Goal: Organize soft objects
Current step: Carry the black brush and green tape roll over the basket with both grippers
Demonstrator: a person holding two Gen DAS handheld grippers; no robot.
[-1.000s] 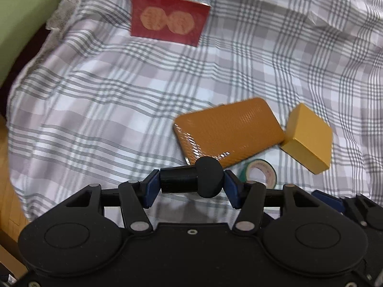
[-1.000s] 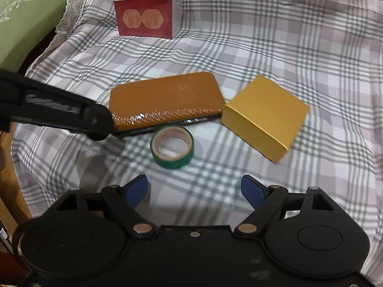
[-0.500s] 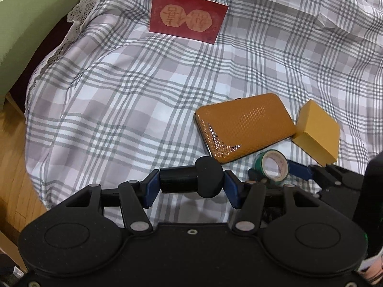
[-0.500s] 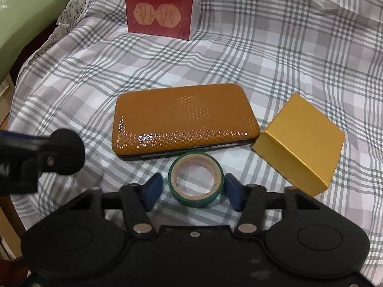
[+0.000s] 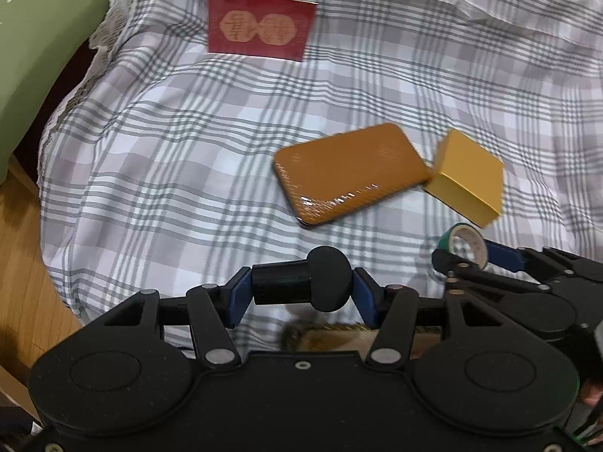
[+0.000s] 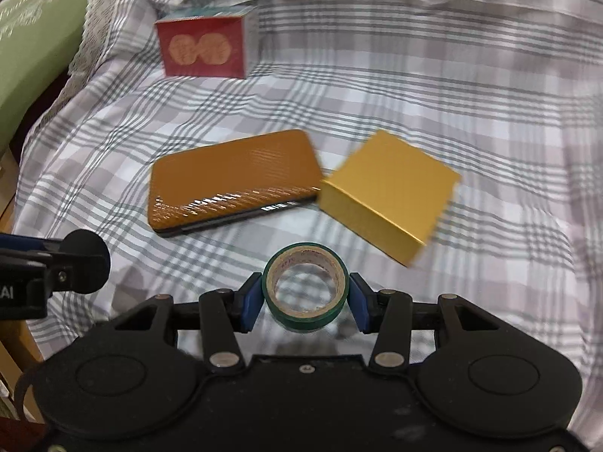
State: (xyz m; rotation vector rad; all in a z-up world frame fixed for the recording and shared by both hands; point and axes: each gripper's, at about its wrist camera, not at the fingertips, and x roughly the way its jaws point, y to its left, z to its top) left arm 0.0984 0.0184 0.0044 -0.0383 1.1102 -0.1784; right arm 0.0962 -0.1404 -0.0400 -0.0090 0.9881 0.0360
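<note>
Right wrist view first: the right gripper is pinching a roll of green tape, one blue pad on each side of the roll, and you can look straight through the cardboard core at the cloth. The tape sits at the near edge of the plaid cloth, which is draped over something I can't make out. Just beyond it lies an orange case, flat and glossy, slightly angled, and its right end touches a yellow box that sits turned at an angle. Way back toward the far left corner of the cloth stands a red box with two gold hexagon-ish marks on its front. A green cushion with lace trim borders the cloth's left edge.

Left wrist view: the left gripper is clamped on a black cylinder with a round knob end, held crosswise between its blue pads. It hangs over the near edge of the cloth, left of the other gripper. From here the tape shows at lower right, tilted up in the other gripper's pads, near the yellow box's closest corner. Wooden floor shows off the left edge. This frame's a bit blurry.
</note>
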